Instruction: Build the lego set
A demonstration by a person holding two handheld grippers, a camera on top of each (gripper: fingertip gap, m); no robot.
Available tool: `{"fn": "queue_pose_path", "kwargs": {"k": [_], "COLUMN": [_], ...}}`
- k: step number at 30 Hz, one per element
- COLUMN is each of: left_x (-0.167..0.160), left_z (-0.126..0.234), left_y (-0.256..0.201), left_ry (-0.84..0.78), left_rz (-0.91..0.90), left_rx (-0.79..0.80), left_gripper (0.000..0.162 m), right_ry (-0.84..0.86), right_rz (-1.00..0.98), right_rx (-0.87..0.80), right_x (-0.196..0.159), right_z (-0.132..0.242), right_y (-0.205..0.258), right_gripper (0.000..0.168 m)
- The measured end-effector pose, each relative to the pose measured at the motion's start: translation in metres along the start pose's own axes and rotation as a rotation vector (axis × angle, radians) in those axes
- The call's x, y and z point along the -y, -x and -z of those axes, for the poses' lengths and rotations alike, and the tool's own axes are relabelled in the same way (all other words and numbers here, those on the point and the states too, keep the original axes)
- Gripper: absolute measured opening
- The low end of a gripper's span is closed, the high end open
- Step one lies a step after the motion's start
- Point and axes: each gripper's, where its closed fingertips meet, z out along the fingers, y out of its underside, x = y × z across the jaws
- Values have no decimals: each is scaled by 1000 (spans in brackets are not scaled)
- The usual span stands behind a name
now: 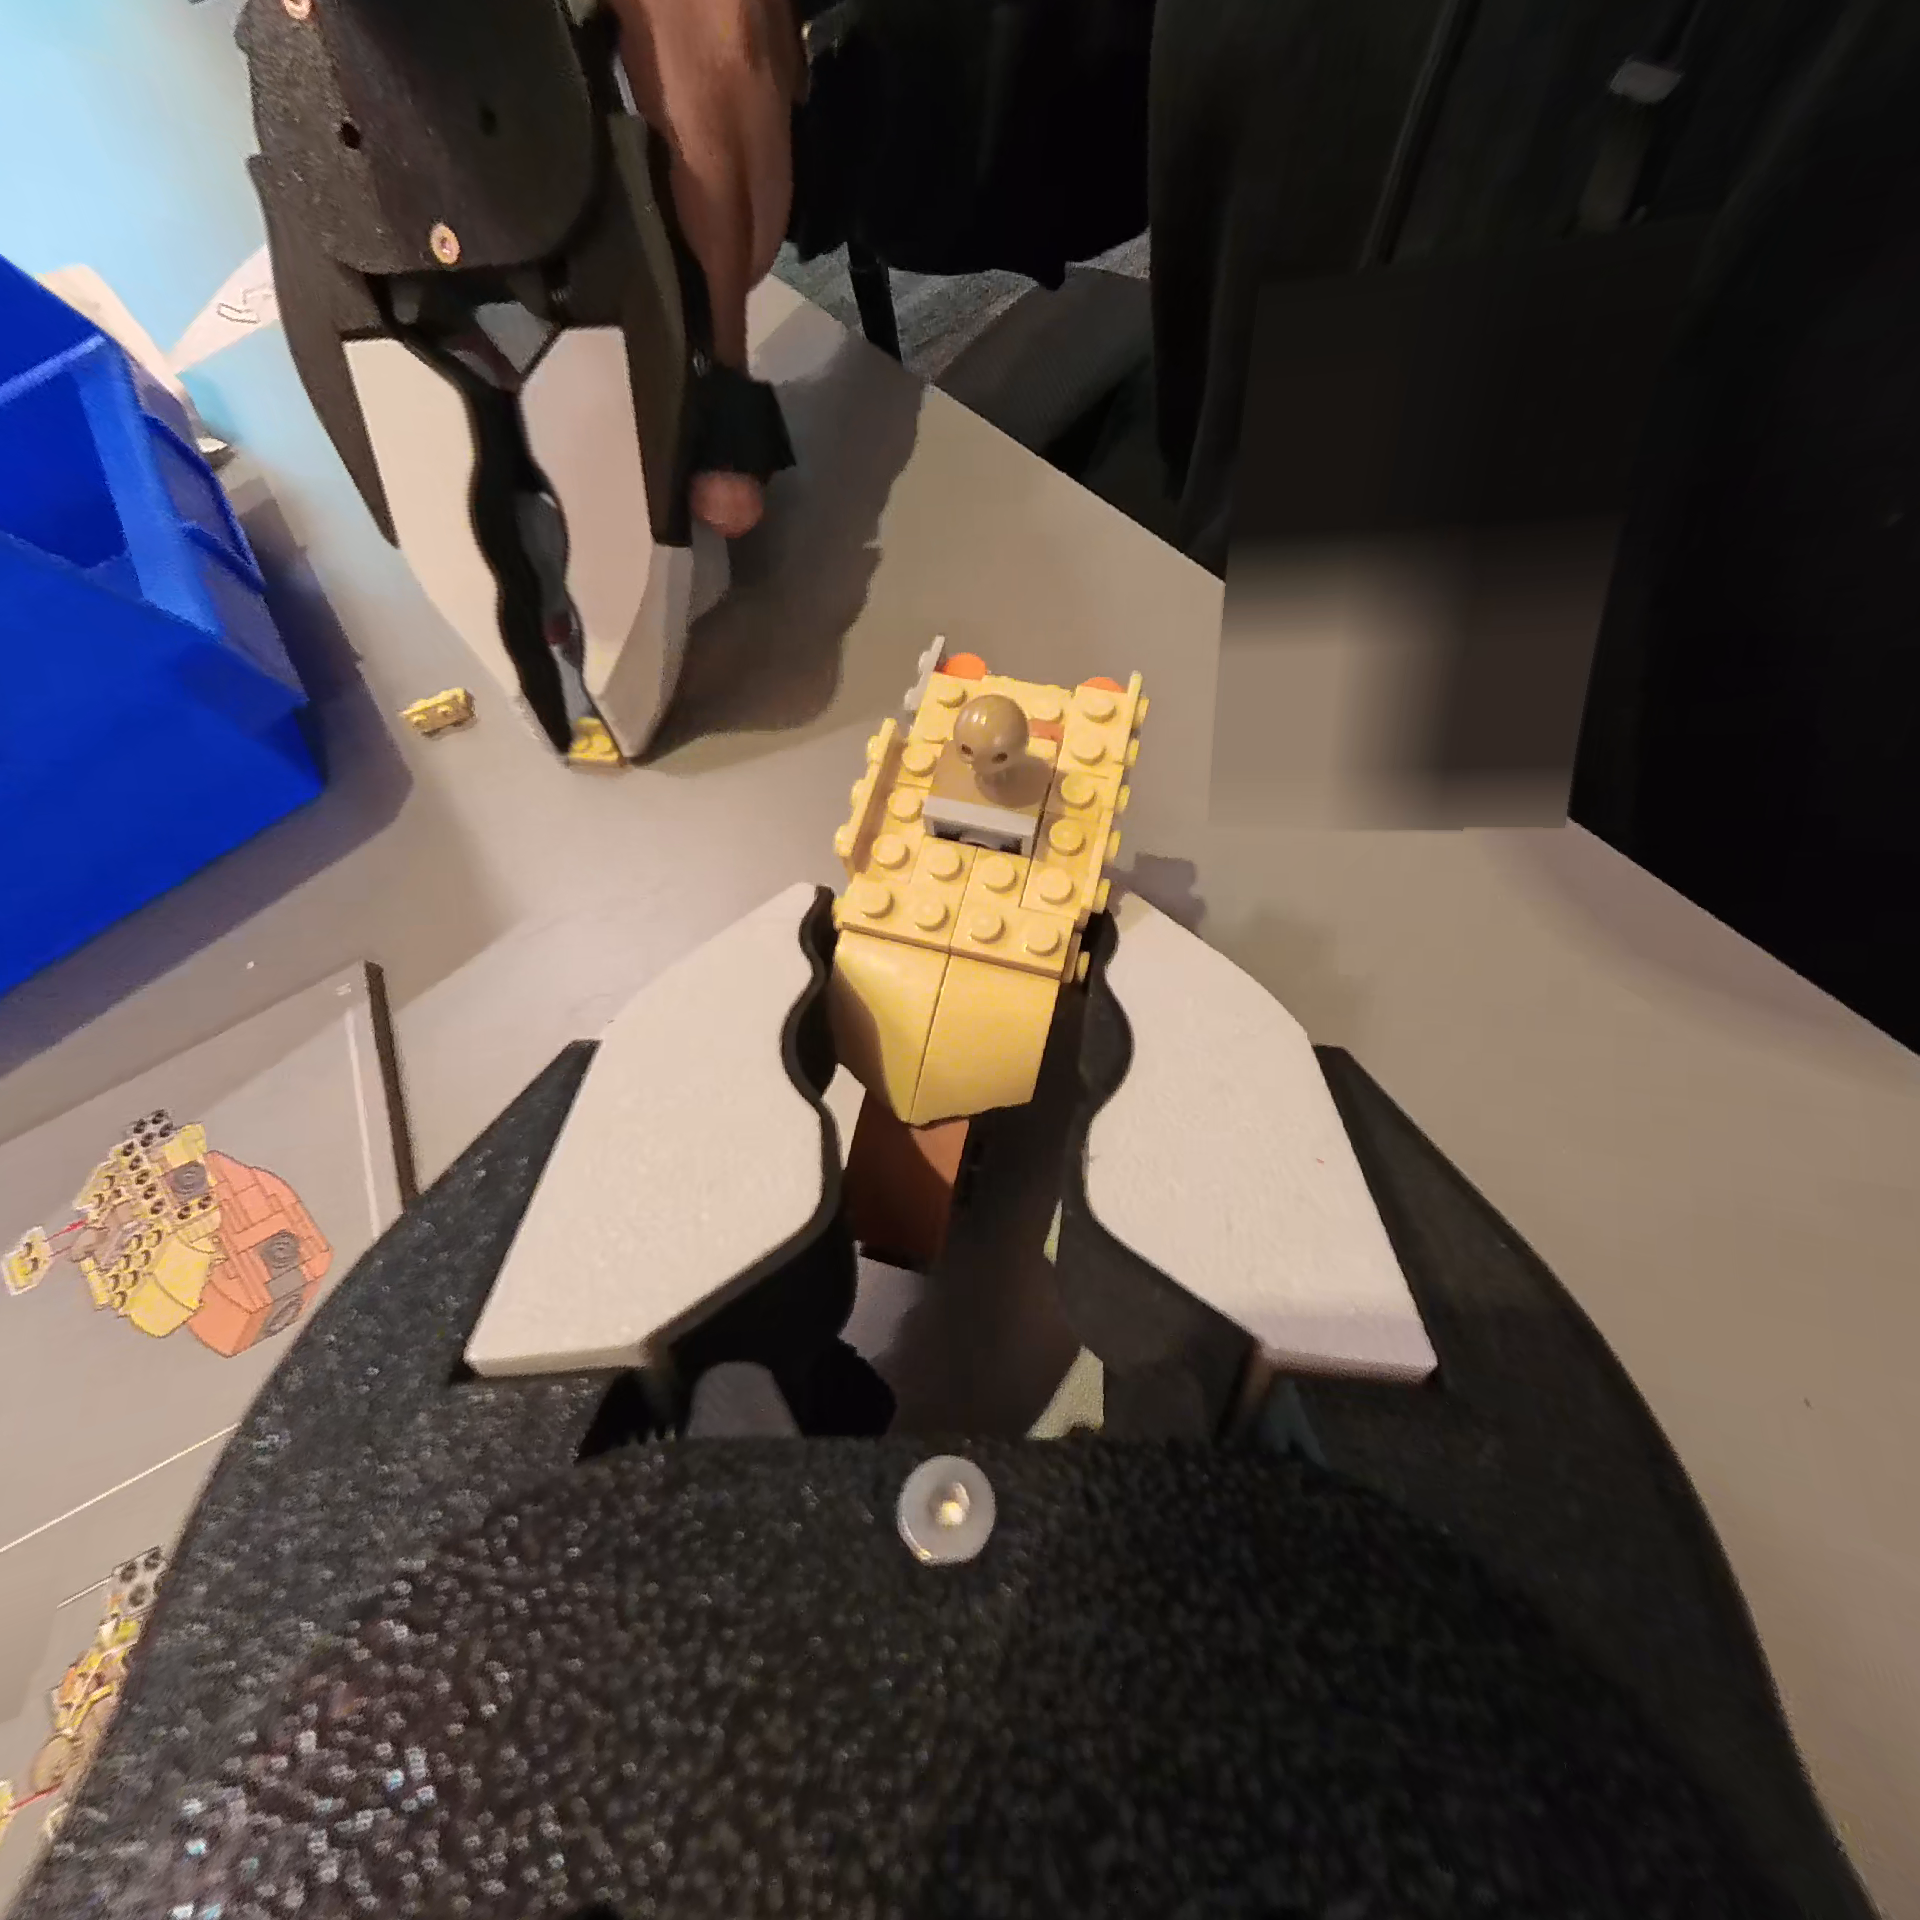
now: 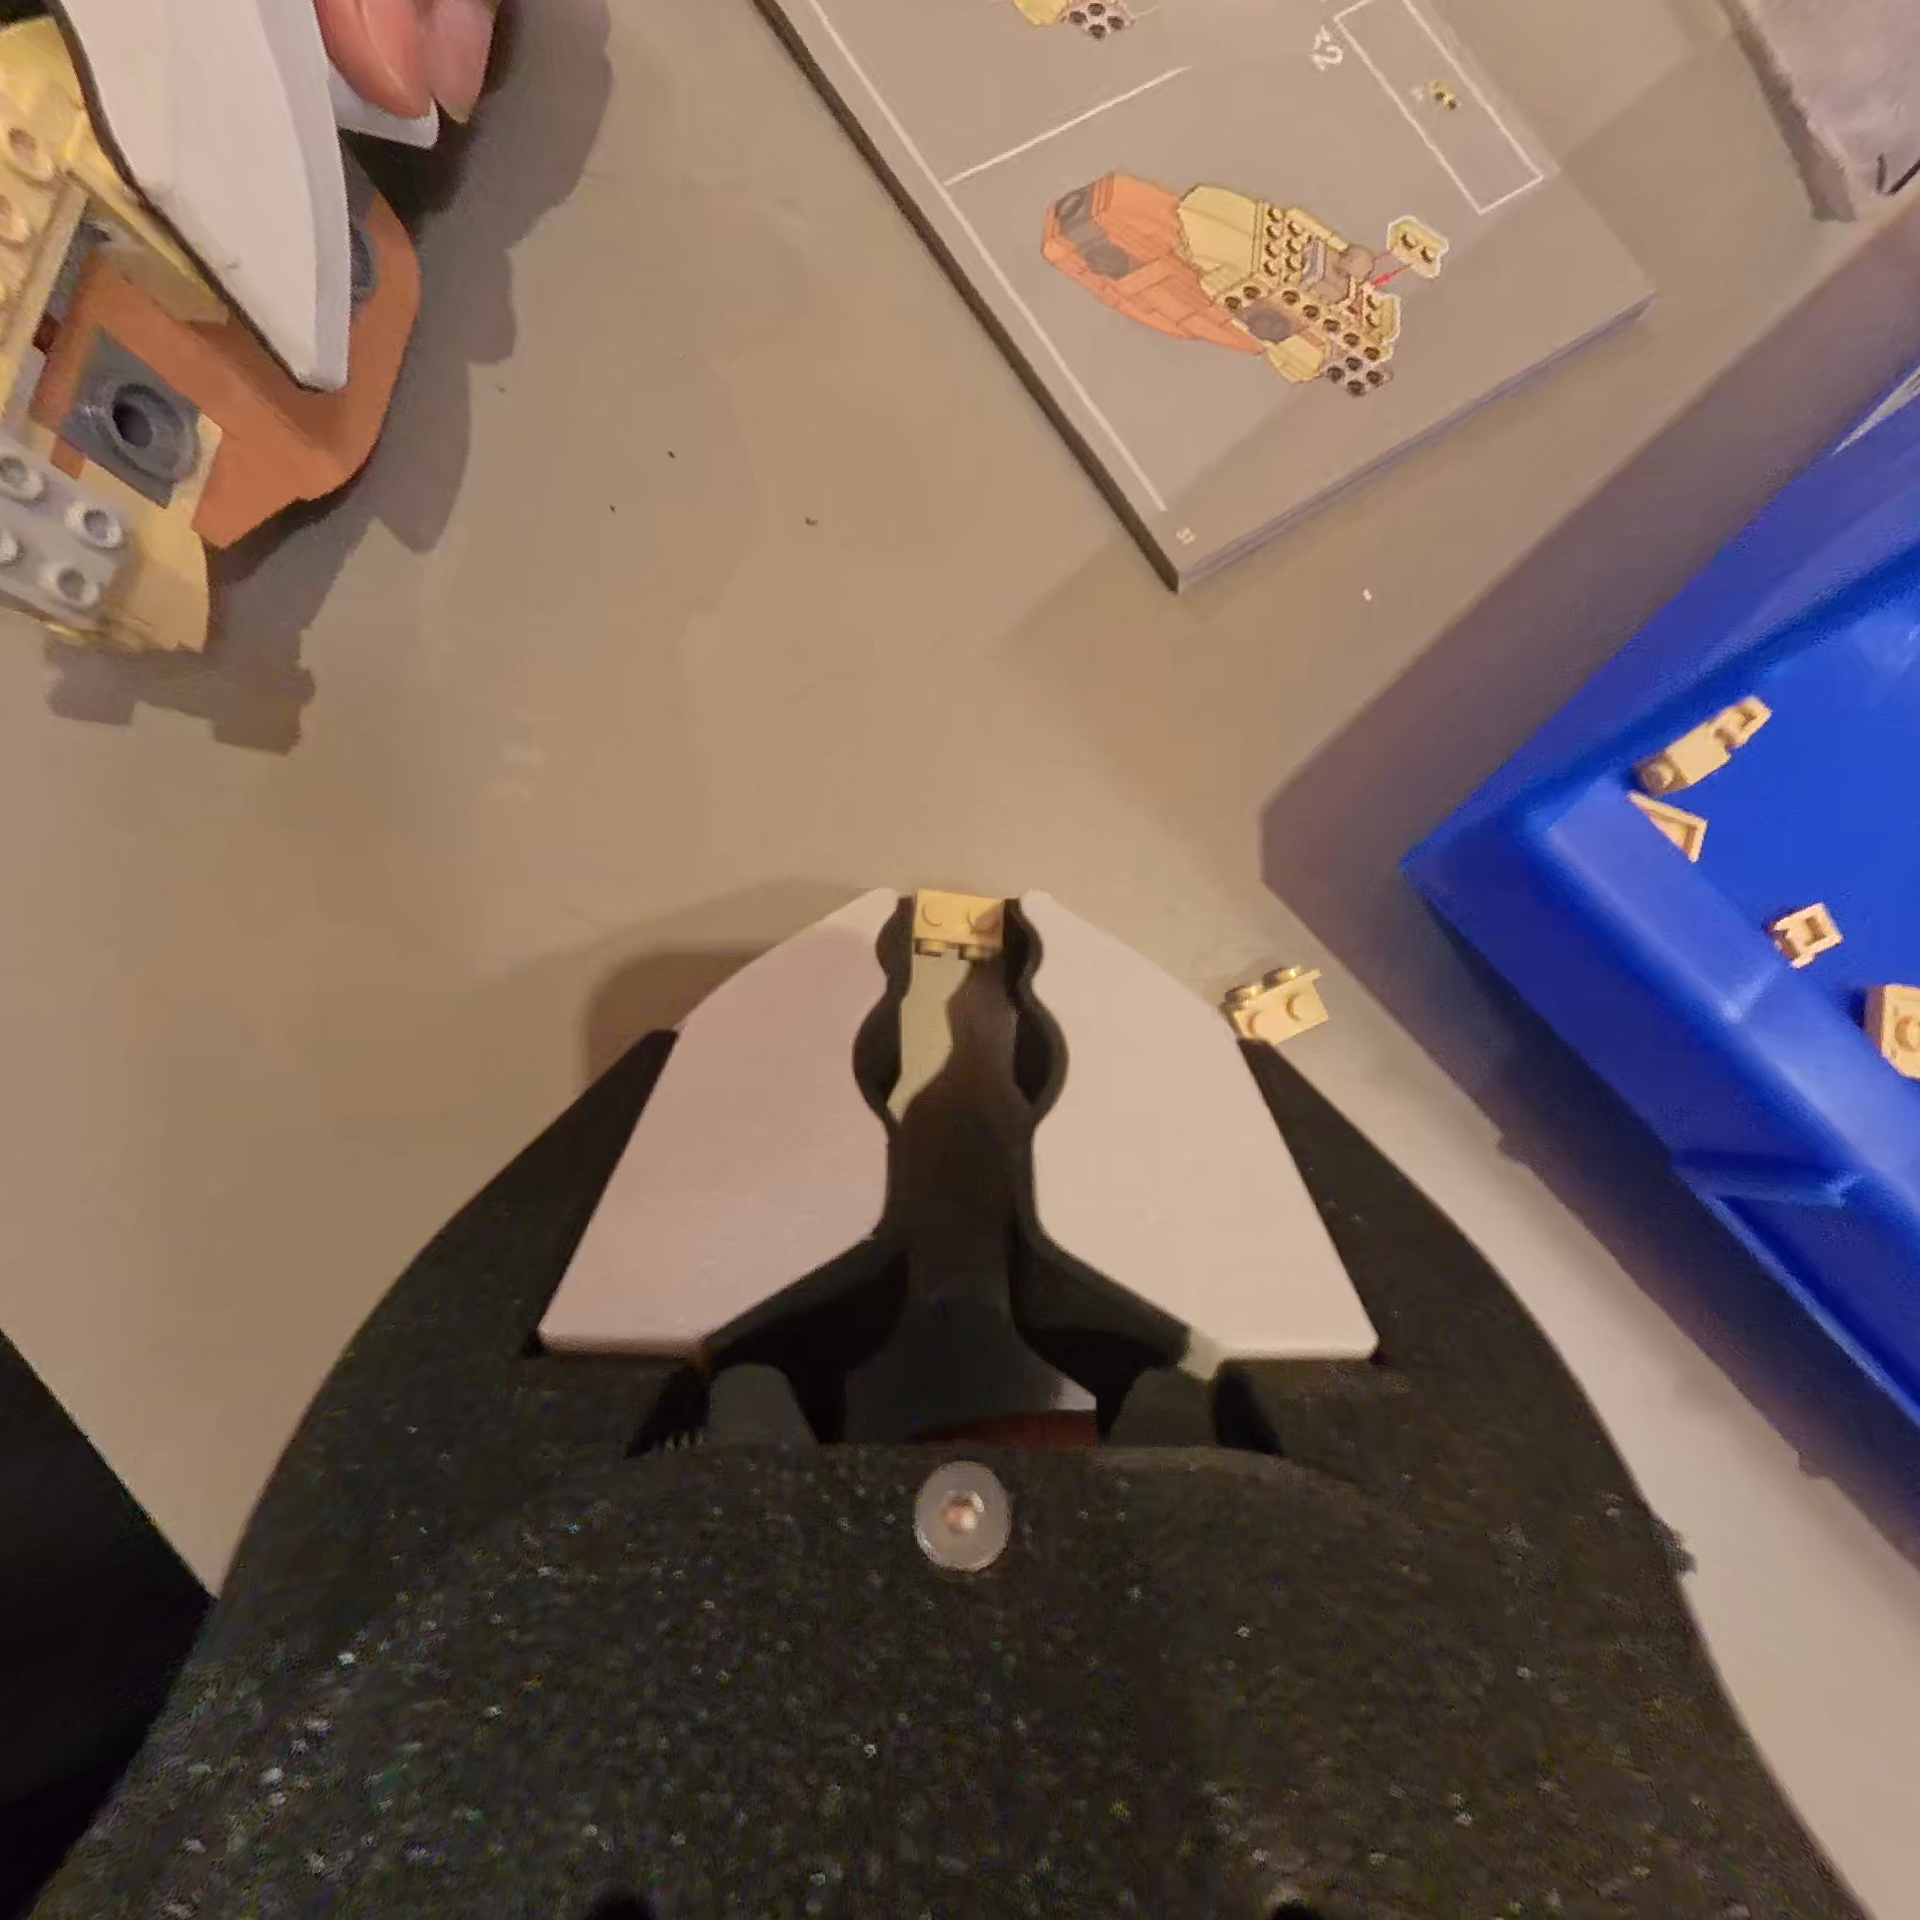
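Two hand-held grippers busy. Left hand-held gripper (image 1: 961,935) clamped on tan-and-brown lego model (image 1: 987,862), held over grey table (image 1: 1455,1039). Right hand-held gripper (image 2: 959,914) pinching small tan plate (image 2: 958,923) at fingertips, low over table. Second tan plate (image 2: 1276,1004) loose just beside right finger. Instruction booklet (image 2: 1195,312) beyond; blue bin (image 2: 1662,987) with tan pieces far right.

A smooth grey table top (image 2: 675,727) fills most of both views. Beyond its far edge, in the upper right of the left wrist view, hang dark black fabric shapes (image 1: 1455,260), and in the upper left corner there is a pale blue wall (image 1: 104,125). In the upper right corner of the right wrist view lies a piece of grey cloth-like material (image 2: 1839,104), cut by the frame.
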Motion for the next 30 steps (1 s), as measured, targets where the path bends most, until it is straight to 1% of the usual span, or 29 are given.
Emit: {"fn": "queue_pose_path", "kwargs": {"k": [2,4,7,11,13,16,19,23,30], "left_x": [-1,-2,0,3,4,4,3,3,3], "left_z": [2,3,5,9,10,10,10,9,9], "left_y": [0,0,-2,-4,-4,-5,-6,-7,-9], "left_ry": [-2,-2,-22,-51,-59,-65,-58,-52,-49], "left_rz": [4,10,26,48,54,51,44,42,36], "left_rx": [-6,-15,-51,-105,-124,-136,-135,-144,-152], "left_gripper": [45,45,45,45,44,44,44,44,44], "right_ry": [-4,-31,-195,-434,-484,-464,-425,-378,-366], "right_rz": [51,157,385,616,691,778,839,886,919], "right_rx": [18,80,229,471,565,613,645,649,643], "right_x": [1,6,26,62,75,88,91,88,91], "right_z": [-1,-1,8,37,48,48,44,38,37], "right_y": [0,8,36,82,96,103,109,115,120], "right_gripper": [16,16,16,16,16,16,16,16,16]}}
